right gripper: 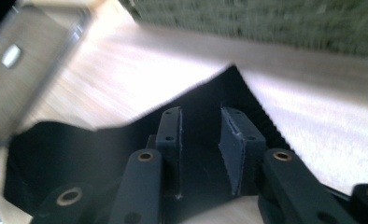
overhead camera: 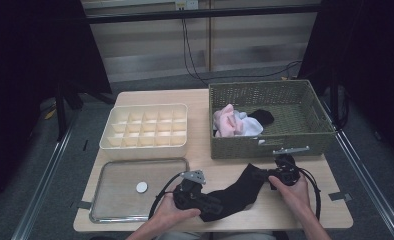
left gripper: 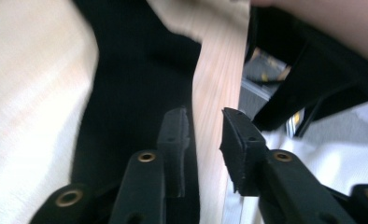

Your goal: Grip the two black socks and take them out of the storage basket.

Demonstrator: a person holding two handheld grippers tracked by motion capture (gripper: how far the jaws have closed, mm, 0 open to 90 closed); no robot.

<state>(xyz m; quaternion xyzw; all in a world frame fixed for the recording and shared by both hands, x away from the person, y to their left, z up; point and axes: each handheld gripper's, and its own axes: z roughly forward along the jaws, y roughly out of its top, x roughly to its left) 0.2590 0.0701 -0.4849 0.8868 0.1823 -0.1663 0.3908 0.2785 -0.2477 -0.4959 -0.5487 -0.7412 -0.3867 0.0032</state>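
A black sock lies stretched across the table's front, between my two grippers. My left gripper rests at its lower left end, held by a hand. In the left gripper view its jaws stand apart with bare wood between them, and the sock lies under the left jaw. My right gripper is at the sock's upper right end. In the right gripper view the jaws are parted over the sock's cloth, and the pads do not press on it.
A green woven basket at the back right holds pink and white socks and a black one. A cream divider box stands at the back left. In front of it lies a metal tray with a white disc.
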